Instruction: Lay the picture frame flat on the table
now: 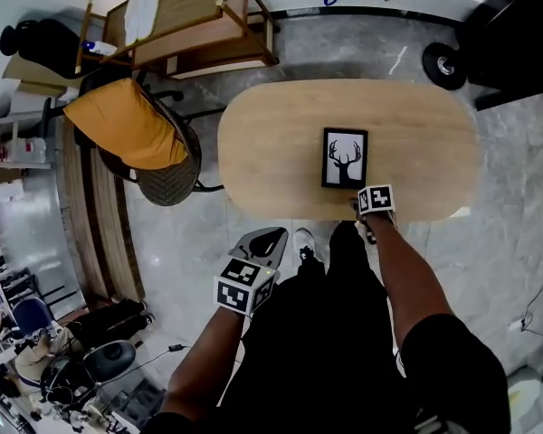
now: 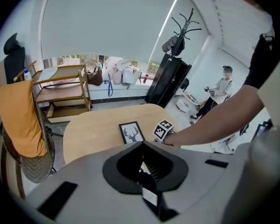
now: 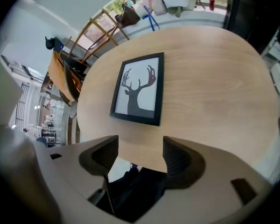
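The left gripper [image 2: 143,146] is held nearest the body, off the table and short of its near edge. Its jaws are together with nothing between them. The right gripper [image 3: 140,143] sits at the near edge of the table [image 1: 271,134]. Its jaws are apart and empty, and only the table's rim shows in the gap between them.

The picture frame [image 1: 344,158] lies just beyond the right gripper, ahead of its jaws and a little to their left, not touching them. It is well apart from the left gripper, ahead of it and to its right.

The frame lies flat and face up on the bare wood, about midway between the tabletop's left and right ends and somewhat closer to the near edge than the far one. It is a thin black rectangular frame around a pale sheet bearing a black stag's-head silhouette.

Its long axis runs from the near edge toward the far edge. The stag's neck is at the near short side and the antlers point toward the far edge.

Past the table's far left corner stand a chair draped in orange cloth [image 1: 131,125] and a wooden rack [image 1: 199,16].
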Action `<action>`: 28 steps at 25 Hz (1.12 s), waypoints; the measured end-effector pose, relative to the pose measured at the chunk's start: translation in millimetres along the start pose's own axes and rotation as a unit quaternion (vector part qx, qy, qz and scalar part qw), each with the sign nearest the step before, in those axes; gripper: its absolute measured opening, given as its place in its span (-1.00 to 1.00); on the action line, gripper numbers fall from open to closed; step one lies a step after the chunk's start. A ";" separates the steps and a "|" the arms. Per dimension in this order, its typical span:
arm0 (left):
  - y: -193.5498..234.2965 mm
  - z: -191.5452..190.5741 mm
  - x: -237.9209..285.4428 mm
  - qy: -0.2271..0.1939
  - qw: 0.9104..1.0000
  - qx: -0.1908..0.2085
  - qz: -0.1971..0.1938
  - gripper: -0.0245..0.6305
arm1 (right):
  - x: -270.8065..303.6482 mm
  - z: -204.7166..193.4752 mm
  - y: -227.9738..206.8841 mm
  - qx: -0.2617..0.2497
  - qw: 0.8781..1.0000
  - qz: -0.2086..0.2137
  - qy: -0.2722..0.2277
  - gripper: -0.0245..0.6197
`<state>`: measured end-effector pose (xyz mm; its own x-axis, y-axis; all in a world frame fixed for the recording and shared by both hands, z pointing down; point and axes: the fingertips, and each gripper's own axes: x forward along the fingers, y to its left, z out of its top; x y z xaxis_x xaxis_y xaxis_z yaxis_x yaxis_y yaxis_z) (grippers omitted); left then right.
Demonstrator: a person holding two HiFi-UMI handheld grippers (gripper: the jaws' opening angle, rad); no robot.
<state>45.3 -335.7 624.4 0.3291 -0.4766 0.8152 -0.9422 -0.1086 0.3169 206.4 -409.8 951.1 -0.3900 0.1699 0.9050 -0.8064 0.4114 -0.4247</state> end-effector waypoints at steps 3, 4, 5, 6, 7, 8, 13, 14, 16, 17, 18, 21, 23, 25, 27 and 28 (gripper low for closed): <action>-2.6 -3.8 -10.1 -0.005 1.000 0.021 -0.012 -0.93 | -24.1 -10.8 9.4 0.044 0.997 0.020 -0.053 -0.06; -4.3 -5.9 -13.2 -0.005 0.999 0.029 -0.016 -0.93 | -34.3 -14.2 15.3 0.058 0.995 0.032 -0.071 -0.06; -6.1 -8.0 -16.2 -0.006 0.999 0.038 -0.021 -0.93 | -45.6 -17.0 23.5 0.068 0.993 0.048 -0.087 -0.07; -7.5 -9.0 -19.0 -0.009 0.998 0.048 -0.027 -0.93 | -58.0 -18.1 34.7 0.072 0.990 0.069 -0.105 -0.11; -8.6 -8.4 -22.0 -0.013 0.998 0.060 -0.033 -0.93 | -72.0 -17.0 48.4 0.067 0.986 0.091 -0.124 -0.35; -9.7 -7.1 -25.6 -0.018 0.997 0.071 -0.038 -0.93 | -87.7 -14.6 63.1 0.056 0.981 0.111 -0.147 -0.69; -22.7 -7.1 -48.1 -0.046 0.991 0.102 -0.067 -0.93 | -180.6 -16.1 127.5 0.027 0.955 0.158 -0.250 -0.91; -25.7 -8.9 -54.1 -0.054 0.990 0.106 -0.073 -0.93 | -199.8 -20.1 140.4 0.028 0.949 0.166 -0.266 -0.92; -32.3 -14.3 -69.5 -0.070 0.988 0.115 -0.081 -0.93 | -238.1 -32.7 168.0 0.024 0.937 0.180 -0.297 -0.92; -35.7 -17.4 -77.7 -0.077 0.986 0.118 -0.083 -0.93 | -256.1 -40.3 182.3 0.020 0.930 0.192 -0.314 -0.92; -39.1 -21.0 -85.2 -0.084 0.986 0.118 -0.085 -0.93 | -272.6 -48.2 195.7 0.015 0.921 0.204 -0.331 -0.92; -49.2 -31.3 -101.5 -0.099 0.984 0.113 -0.094 -0.93 | -313.7 -68.5 224.0 -0.008 0.906 0.208 -0.368 -0.92; -54.8 -33.8 -108.4 -0.105 0.982 0.116 -0.102 -0.93 | -335.8 -76.5 233.7 -0.037 0.904 0.183 -0.385 -0.92; -59.1 -34.0 -113.6 -0.110 0.981 0.122 -0.103 -0.93 | -353.5 -85.2 235.7 -0.068 0.903 0.150 -0.396 -0.92; -61.5 -32.5 -120.4 -0.122 0.980 0.119 -0.099 -0.93 | -365.1 -93.9 234.8 -0.087 0.903 0.136 -0.399 -0.92; -62.6 -30.9 -124.1 -0.129 0.980 0.114 -0.097 -0.93 | -368.9 -96.0 233.8 -0.094 0.902 0.134 -0.399 -0.92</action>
<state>65.4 -242.8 518.4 0.5037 -0.6301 0.5910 -0.8630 -0.3970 0.3123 204.4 -290.2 520.3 -0.8160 -0.3815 0.4342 -0.5753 0.6088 -0.5463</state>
